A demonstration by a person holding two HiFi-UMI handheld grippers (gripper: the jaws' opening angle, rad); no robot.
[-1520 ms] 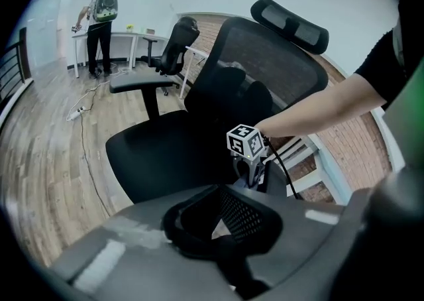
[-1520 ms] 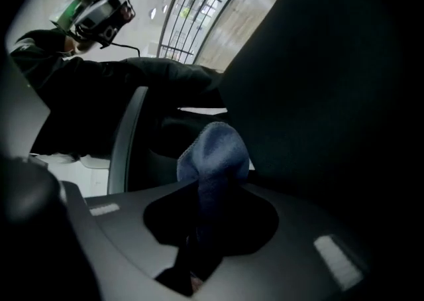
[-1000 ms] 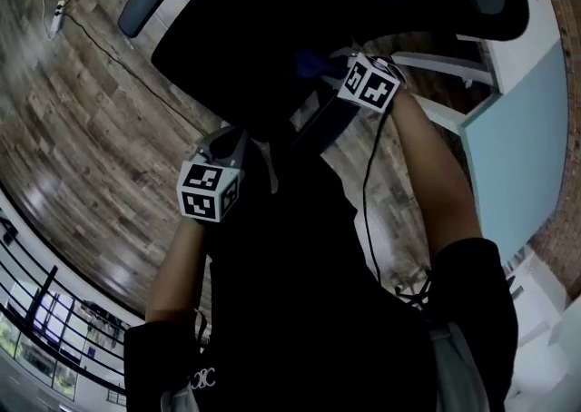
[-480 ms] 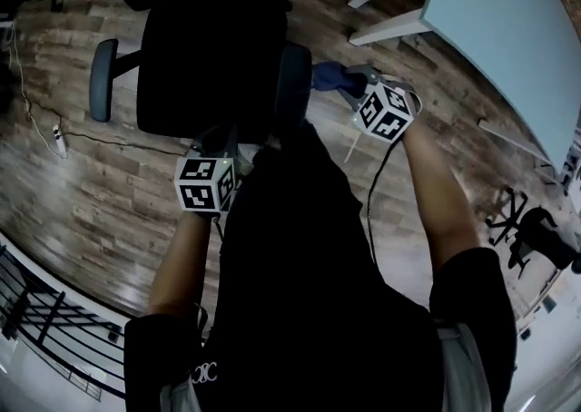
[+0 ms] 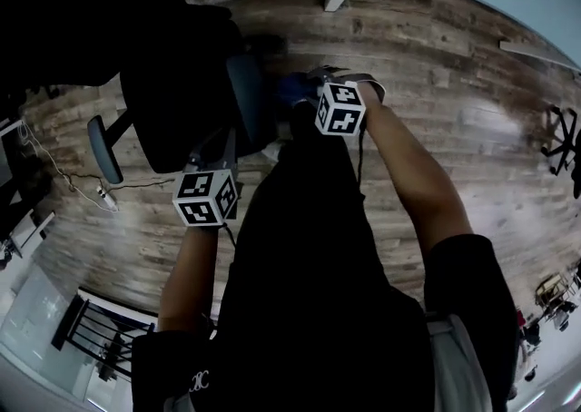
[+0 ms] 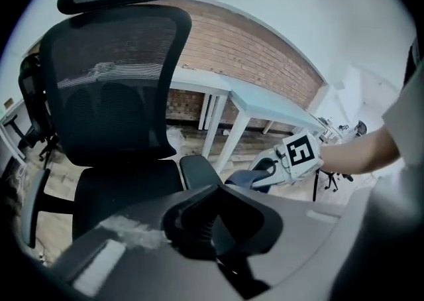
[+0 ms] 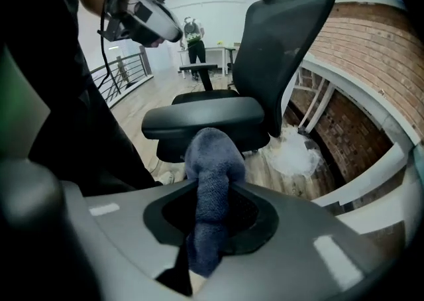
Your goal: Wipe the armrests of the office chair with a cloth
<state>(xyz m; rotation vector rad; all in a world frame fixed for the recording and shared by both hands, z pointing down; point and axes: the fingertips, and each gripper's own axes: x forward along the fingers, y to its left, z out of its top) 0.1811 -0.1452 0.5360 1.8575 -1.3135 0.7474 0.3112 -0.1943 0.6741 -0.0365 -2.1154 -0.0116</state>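
We logged the right tongs [image 7: 211, 223] clamped on the blue cloth [image 7: 213, 154], just beside the office chair's right armrest [image 7: 205, 119]; contact unclear. Left tongs [image 6: 211, 227] drawn together, empty. We judged wiping barely started, with the left armrest [image 5: 104, 149] untouched.

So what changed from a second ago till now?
Mostly the person's head turned: in the head view the chair went from filling the top to sitting at the upper left. The right gripper shifted slightly left there, beside the near armrest. Nothing was taken or let go. Same as before: the blue cloth is pinched in the right gripper, and the left gripper is empty.
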